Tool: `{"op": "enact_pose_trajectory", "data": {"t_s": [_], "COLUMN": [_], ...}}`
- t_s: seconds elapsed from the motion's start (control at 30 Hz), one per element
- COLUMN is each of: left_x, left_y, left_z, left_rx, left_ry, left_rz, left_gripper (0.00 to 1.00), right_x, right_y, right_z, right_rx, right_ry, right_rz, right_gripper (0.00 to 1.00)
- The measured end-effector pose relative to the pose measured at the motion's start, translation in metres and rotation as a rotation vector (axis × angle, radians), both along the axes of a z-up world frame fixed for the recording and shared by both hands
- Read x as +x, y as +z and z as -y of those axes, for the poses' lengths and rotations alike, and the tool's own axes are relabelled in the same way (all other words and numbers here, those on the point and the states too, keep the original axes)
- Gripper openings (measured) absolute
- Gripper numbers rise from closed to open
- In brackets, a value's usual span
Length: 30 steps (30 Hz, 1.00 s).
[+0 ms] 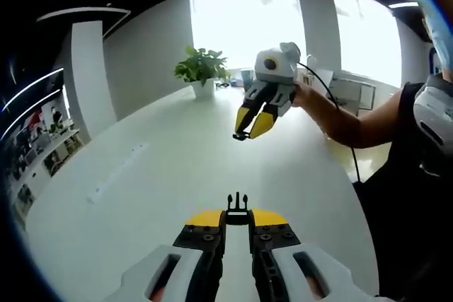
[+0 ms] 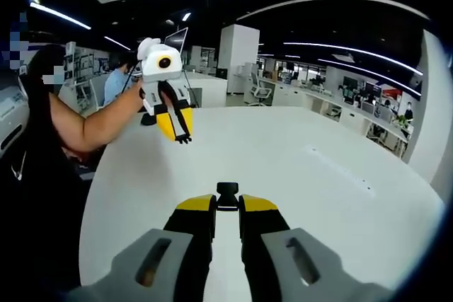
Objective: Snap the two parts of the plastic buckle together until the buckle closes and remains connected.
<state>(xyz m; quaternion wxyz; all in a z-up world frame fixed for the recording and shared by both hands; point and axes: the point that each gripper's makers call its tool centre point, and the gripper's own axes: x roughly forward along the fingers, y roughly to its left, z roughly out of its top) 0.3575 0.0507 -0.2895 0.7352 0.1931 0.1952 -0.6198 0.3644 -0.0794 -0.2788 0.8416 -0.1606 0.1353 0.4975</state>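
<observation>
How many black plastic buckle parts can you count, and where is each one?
2. The pronged black plastic buckle part is clamped in the left gripper; the black plastic socket part is clamped in the right gripper. Both are held above the white table.

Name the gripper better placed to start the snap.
Neither clearly: left gripper pinches the pronged buckle half, right gripper the socket half, both raised apart over the white table. Each must close in.
</observation>
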Motion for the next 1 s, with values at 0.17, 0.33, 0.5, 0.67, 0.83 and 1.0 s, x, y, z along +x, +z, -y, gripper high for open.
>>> {"op": "enact_pose_trajectory", "data": {"t_s": [0.17,0.33,0.5,0.67,0.83,1.0], "left_x": [0.000,0.000,-0.001,-0.002,-0.002,0.000], "left_y": [0.000,-0.003,-0.005,-0.007,-0.010,-0.012], "left_z": [-0.001,0.000,0.001,0.001,0.001,0.000], "left_rx": [-0.001,0.001,0.002,0.003,0.004,0.004], "left_ry": [-0.003,-0.004,-0.003,-0.004,-0.001,0.004], "left_rz": [0.001,-0.003,-0.005,-0.006,-0.007,-0.010], "left_gripper": [0.11,0.11,0.11,0.11,0.11,0.11], "right_x": [-0.001,-0.001,0.000,0.001,0.003,0.002], "right_y": [-0.002,-0.003,-0.008,-0.010,-0.014,-0.017], "right_z": [0.000,0.000,0.001,0.000,0.000,-0.002], "right_rx": [-0.003,-0.002,-0.004,-0.001,-0.008,-0.008], "right_ry": [0.001,0.003,0.005,0.005,0.009,0.015], "right_rz": [-0.002,-0.007,-0.012,-0.011,-0.019,-0.028], "right_gripper": [0.13,0.13,0.13,0.13,0.13,0.13]}}
